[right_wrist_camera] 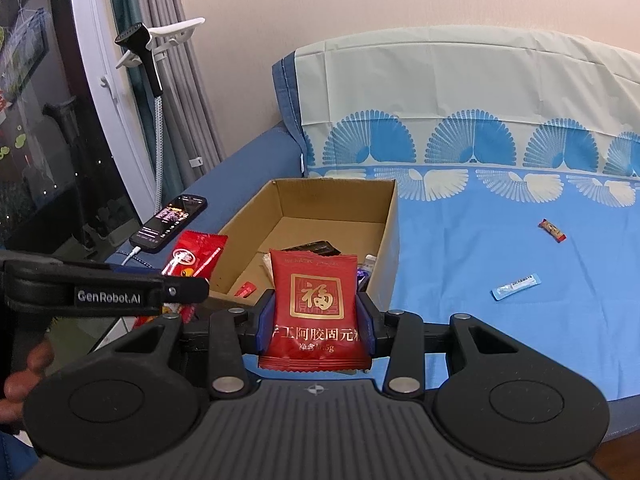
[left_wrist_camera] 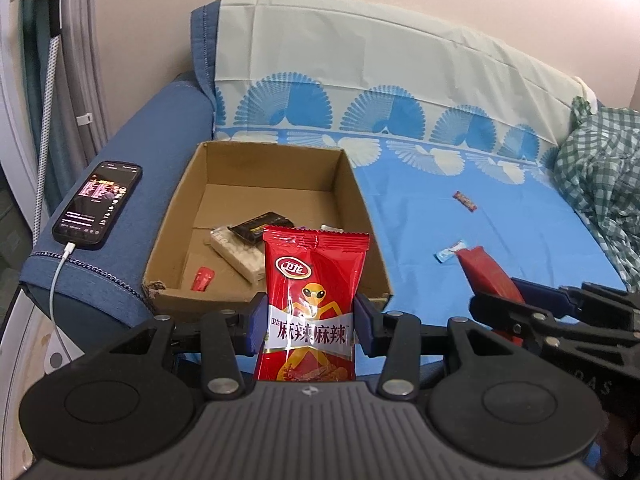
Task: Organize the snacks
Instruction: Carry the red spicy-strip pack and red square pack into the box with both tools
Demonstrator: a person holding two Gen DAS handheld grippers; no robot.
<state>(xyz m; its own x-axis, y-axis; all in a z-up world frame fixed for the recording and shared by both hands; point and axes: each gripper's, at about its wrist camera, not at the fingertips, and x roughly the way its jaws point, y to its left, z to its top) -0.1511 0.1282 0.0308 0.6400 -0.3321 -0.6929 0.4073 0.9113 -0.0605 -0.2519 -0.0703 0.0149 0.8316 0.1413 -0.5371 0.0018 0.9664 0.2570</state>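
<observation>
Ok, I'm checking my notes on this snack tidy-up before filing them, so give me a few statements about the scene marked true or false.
1. Each tongs grips a red packet. True; the right one is darker.
2. The box is empty. False: it holds several snacks.
3. A phone lies on the sofa arm, cable plugged in. True.
4. No snacks remain on the sheet. False: a blue wrapper and a small red one lie there.

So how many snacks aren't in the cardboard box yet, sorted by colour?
Red: 2, the alien packet in the left gripper, the gold-character packet in the right gripper
Reddish-brown: 1, small candy
Blue: 1, sachet
Total: 4
</observation>
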